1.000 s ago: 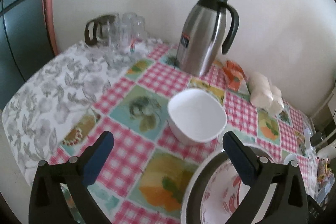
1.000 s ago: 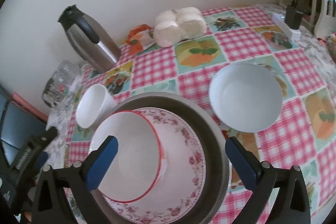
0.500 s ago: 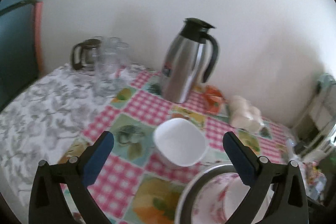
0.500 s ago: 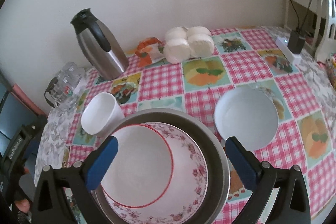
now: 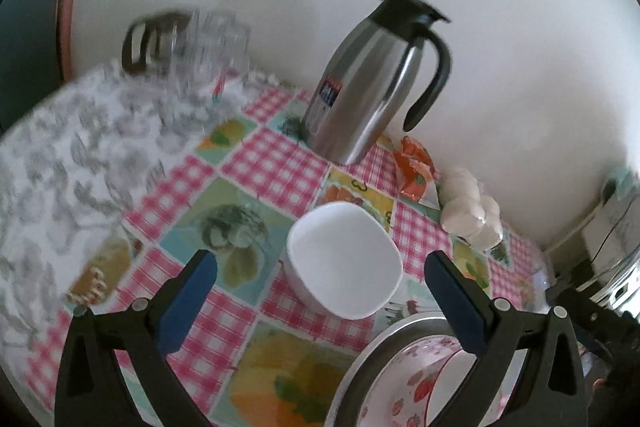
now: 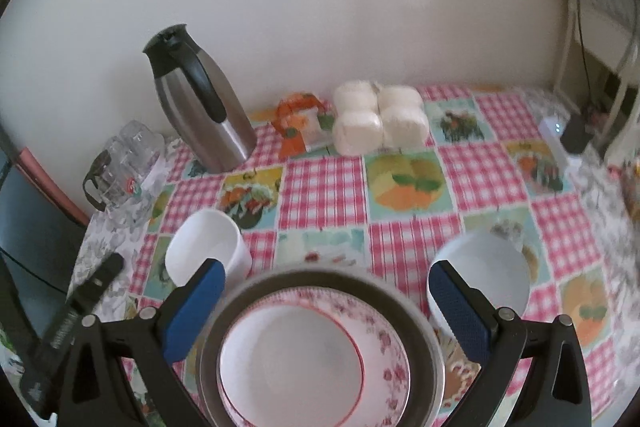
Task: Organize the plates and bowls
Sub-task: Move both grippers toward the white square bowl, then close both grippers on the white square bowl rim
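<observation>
Steel basin: a grey metal basin sat at lower centre of the right wrist view, holding a floral plate with a red-rimmed bowl nested on it.
Change noted: against the frames of a second earlier, the right tongs had drawn back and levelled, so the stack sank lower in frame; the left view had swung and blurred. Nothing on the desk had shifted. Judgement: repositioning only, no stacking progress.
Left tongs: the left tongs stood wide apart, empty.
Right tongs: wide apart, empty, straddling the basin's far rim in frame.
Square bowl: a white square bowl lay between the left tongs' fingers in frame, beyond the tips, just beside the basin.
Round bowl: a white round bowl stood at lower right, behind the right finger, apart from the basin.
Remaining: both loose bowls were still unstacked.
</observation>
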`<state>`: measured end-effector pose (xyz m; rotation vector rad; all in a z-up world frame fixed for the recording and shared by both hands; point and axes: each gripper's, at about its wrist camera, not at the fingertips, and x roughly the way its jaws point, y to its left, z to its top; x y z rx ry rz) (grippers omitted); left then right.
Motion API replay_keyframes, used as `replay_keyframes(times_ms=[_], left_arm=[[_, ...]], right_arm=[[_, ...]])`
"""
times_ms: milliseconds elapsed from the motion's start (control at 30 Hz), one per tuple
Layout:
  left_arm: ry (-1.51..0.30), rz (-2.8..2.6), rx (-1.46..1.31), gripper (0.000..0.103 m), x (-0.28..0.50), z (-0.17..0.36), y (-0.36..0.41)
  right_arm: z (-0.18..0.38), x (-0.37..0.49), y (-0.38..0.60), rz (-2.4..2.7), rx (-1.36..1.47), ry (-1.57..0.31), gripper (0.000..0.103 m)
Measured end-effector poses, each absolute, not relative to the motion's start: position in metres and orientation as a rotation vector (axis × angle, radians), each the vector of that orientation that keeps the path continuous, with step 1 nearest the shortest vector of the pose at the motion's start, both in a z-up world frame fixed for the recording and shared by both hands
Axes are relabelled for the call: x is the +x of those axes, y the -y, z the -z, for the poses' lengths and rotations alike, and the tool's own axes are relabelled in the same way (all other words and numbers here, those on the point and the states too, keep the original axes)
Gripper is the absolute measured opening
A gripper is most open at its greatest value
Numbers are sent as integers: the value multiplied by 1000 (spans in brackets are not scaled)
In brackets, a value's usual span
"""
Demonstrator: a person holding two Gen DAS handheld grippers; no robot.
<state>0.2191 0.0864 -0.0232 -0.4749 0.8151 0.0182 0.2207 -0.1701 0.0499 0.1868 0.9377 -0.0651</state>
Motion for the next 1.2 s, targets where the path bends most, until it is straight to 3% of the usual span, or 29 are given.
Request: replay_keyframes(times_ms=[67, 233, 433, 567, 800, 933, 1200], left_arm=[[-841, -5, -558, 101, 226, 35, -96], [-920, 1, -688, 83, 241, 63, -110], [-943, 19, -753, 82, 254, 80, -112], [-977, 22, -784, 69, 264, 93, -116], [-994, 21, -804, 67, 274, 102, -120], [-1012, 21, -808, 64, 277, 108, -118], [-1024, 44, -806, 44, 282, 114, -113]], right_arm=[[-54, 231, 165, 48, 184, -947, 103], [-53, 254, 142, 30, 121, -978, 99], [-30, 279, 109, 5, 59, -1055, 86], [-6, 297, 91, 22, 38, -1126, 74], [34, 318, 79, 33, 96, -1224, 50], [47, 326, 69, 45, 70, -1243, 43], [64, 339, 53, 38, 50, -1276, 28]])
